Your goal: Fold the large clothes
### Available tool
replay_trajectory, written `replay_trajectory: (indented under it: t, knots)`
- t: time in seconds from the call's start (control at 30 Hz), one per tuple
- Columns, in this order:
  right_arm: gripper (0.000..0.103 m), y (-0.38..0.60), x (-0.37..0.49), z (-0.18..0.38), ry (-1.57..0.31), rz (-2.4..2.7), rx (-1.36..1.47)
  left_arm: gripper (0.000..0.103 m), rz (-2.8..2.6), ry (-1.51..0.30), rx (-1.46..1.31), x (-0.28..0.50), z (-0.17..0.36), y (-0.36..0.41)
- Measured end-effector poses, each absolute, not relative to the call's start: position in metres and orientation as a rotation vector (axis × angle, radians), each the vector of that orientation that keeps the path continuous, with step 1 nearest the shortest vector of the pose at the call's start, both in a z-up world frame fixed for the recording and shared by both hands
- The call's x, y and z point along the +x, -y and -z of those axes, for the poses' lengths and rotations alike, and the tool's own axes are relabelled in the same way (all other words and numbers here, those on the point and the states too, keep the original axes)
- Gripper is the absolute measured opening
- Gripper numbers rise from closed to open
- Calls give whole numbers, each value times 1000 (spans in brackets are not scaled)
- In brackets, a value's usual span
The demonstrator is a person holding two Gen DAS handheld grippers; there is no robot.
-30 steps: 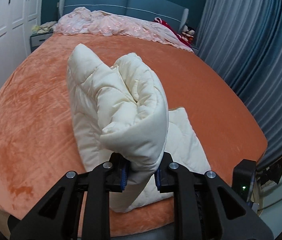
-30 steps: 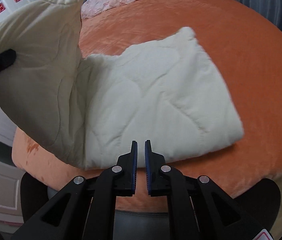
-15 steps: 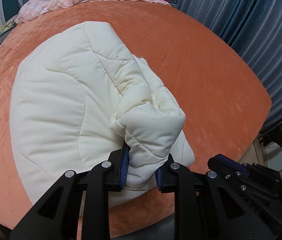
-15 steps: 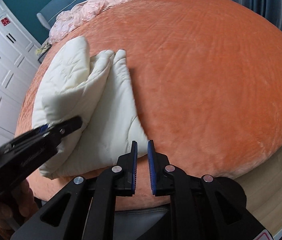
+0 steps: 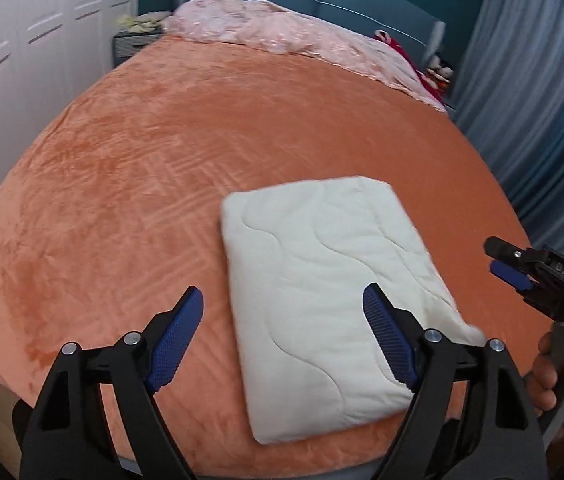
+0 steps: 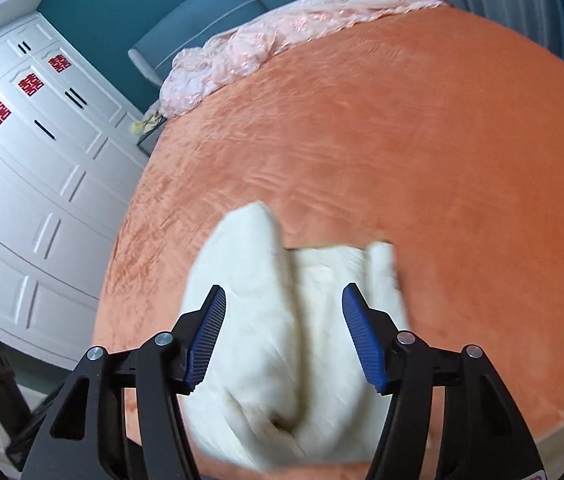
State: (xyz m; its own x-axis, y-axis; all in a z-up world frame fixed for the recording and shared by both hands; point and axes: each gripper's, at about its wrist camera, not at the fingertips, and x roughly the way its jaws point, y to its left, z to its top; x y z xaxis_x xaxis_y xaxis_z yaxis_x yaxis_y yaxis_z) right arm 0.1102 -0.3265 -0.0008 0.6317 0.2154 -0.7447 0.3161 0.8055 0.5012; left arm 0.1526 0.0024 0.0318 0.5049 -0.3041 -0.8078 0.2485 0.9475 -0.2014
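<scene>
Near the orange plush bedspread's (image 5: pixel 130 184) front edge lies a folded cream quilted garment (image 5: pixel 329 288), judged soft, light, bulky; grasp corners. Left gripper (image 5: pixel 282 332) and right gripper (image 6: pixel 283 334) both spread, empty.

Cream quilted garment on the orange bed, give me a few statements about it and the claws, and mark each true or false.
1. The cream quilted garment lies folded in a compact rectangle on the orange bedspread. True.
2. The left claw is clamped on the garment. False: its fingers are spread wide, gripping nothing.
3. The right claw is open. True.
4. A pink quilt is bunched by the headboard. True.
5. The garment hangs over the curtains. False: it rests on the bed.
</scene>
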Motion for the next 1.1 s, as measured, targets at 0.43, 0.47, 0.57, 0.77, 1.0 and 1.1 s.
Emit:
replay_trajectory:
  t: [0.43,0.47,0.57,0.77,1.0,1.1]
  knots:
    - [7,293,185,45,-1091,79,532,71,255,-1052,-36,228,1,35]
    - [7,297,167,38,-1056,113,498,71,267,-1053,-27,229,2,41]
    - [7,313,124,41,-1008,225,462,71,310,-1063,-1,225,10,68]
    - [7,353,99,86,-1028,294,540,69,358,-1099,78,213,47,133]
    - [14,361,103,131,-1047,323,590,70,320,-1113,144,213,88,162]
    - [18,363,103,143,-1038,322,620,72,303,-1115,162,216,105,163]
